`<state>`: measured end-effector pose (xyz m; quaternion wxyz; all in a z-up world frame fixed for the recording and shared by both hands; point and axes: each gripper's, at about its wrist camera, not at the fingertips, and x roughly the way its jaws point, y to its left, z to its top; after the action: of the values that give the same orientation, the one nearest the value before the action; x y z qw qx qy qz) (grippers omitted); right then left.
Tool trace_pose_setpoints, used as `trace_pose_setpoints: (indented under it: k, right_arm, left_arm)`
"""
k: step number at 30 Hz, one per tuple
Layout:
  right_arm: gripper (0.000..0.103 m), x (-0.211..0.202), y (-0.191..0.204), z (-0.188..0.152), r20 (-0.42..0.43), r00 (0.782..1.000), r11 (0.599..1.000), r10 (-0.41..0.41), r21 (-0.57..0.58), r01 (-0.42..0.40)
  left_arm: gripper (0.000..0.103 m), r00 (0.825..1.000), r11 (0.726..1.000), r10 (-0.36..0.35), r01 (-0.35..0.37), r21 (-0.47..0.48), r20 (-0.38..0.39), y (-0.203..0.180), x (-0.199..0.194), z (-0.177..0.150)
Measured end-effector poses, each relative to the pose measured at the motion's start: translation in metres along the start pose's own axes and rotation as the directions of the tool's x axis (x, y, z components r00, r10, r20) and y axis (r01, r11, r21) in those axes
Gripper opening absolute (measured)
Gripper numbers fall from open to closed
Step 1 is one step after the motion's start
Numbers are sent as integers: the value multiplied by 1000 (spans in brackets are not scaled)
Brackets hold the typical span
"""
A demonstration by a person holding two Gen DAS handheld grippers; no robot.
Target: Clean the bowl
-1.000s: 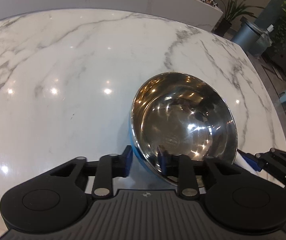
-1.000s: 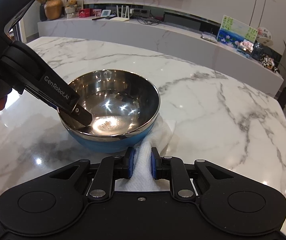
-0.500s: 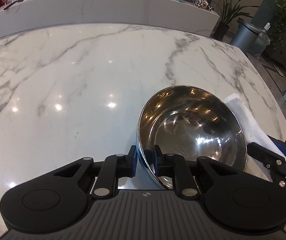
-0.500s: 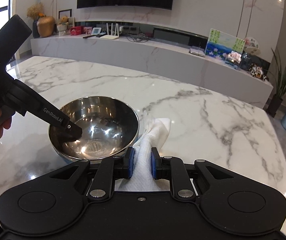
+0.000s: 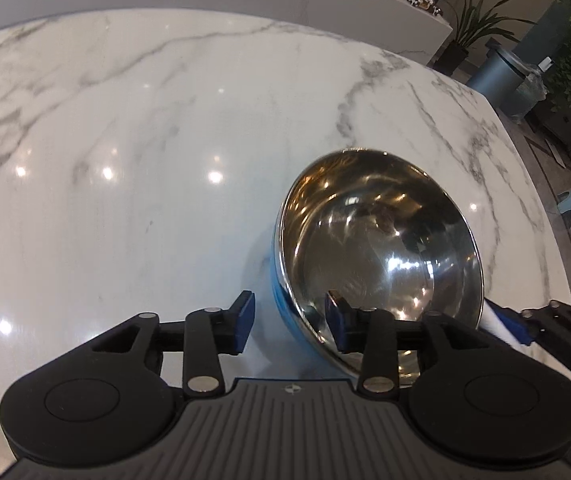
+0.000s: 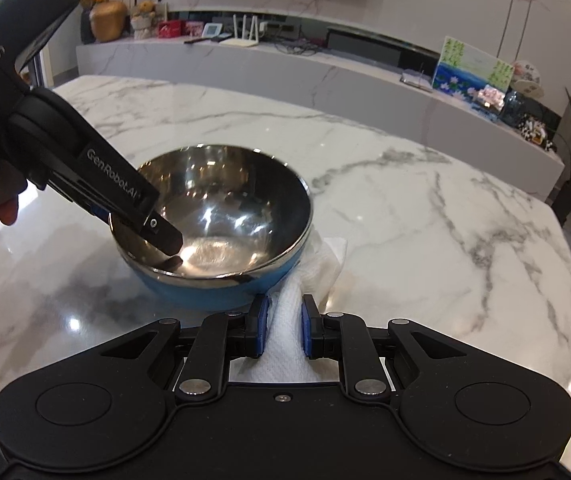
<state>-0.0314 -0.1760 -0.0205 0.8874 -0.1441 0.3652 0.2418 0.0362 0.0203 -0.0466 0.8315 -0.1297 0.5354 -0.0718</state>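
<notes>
Left gripper (image 5: 288, 325) fingers astride bowl (image 5: 377, 248) rim

Both views bright, evenly lit from overhead. Round ceiling-lamp glare spots on the glossy white marble tabletop (image 5: 133, 128). Strong specular highlights inside the polished steel bowl with blue outer shell (image 6: 221, 216); soft grey shadow beside it. Window glow upper left in right wrist view. Heavy fisheye bending and dark vignette at corners. Left wrist view slightly motion-blurred; background soft
</notes>
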Motion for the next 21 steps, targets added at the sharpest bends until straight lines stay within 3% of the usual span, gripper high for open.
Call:
trace_pose_setpoints:
  k: [4, 7, 21]
  right_arm:
    - [16, -4, -3, 1, 18, 1000, 1000, -6, 9, 6]
    - [16, -7, -5, 2, 31, 999, 1000, -11, 16, 10]
    - [16, -20, -14, 6, 92, 995, 998, -33, 48, 28]
  left_arm:
    - [33, 1000, 1000, 4, -4, 26, 5, -3, -1, 0]
    - [24, 1000, 999, 6, -6, 52, 8, -7, 0, -2]
    - [18, 995, 989, 59, -69, 132, 83, -13, -1, 1]
